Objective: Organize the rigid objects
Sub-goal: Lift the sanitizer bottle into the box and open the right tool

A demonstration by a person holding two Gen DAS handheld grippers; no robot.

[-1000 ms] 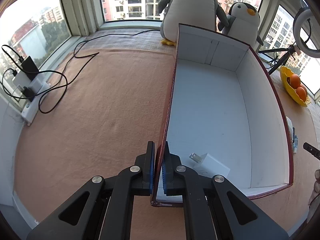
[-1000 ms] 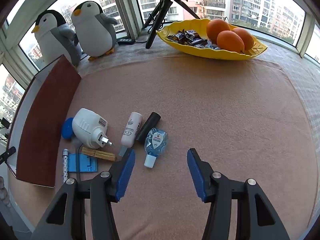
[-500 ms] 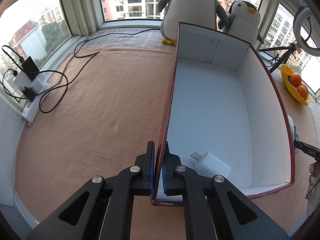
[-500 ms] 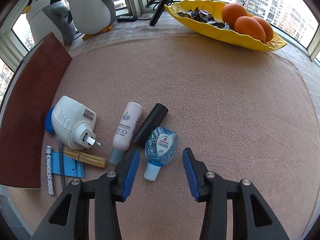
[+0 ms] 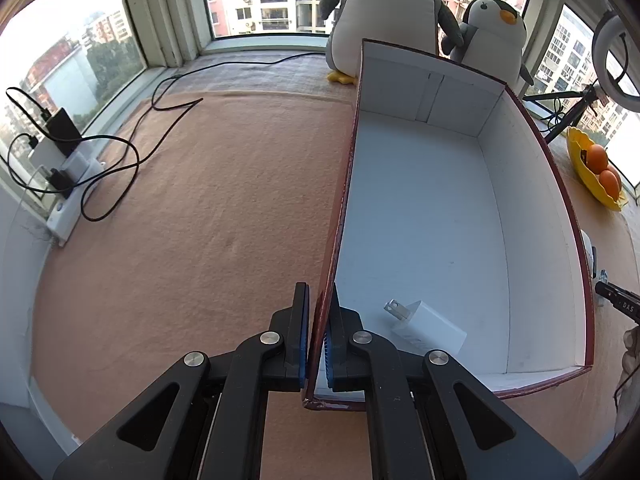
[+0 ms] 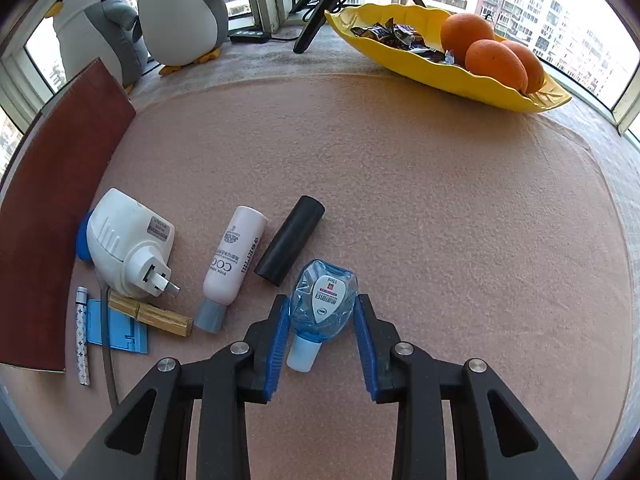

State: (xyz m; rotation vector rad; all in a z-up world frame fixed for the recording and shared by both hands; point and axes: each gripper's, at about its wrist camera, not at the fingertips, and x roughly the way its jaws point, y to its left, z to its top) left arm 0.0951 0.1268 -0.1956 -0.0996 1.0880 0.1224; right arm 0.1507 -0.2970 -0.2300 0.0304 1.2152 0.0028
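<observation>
Now the right tongs (image 6: 322, 328) have just been closing around the little blue bottle (image 6: 323, 302), which lies on the pink cloth (image 6: 440, 200) at 6 o'clock. The pads sit just beside its fat sides and do not seem to squeeze yet. Close them softly on the wide middle, not the cap, then lift straight up.

The left tongs (image 5: 317, 332) are pressed together on the wall of the box (image 5: 540, 240), pinching it so it stays put. One white plug (image 5: 428, 328) lies inside, at 5 o'clock.

Counting: two penguins, three oranges, one yellow dish (image 6: 460, 76), one pink tube (image 6: 234, 256), one black tube (image 6: 290, 242), one big white plug (image 6: 128, 244).
</observation>
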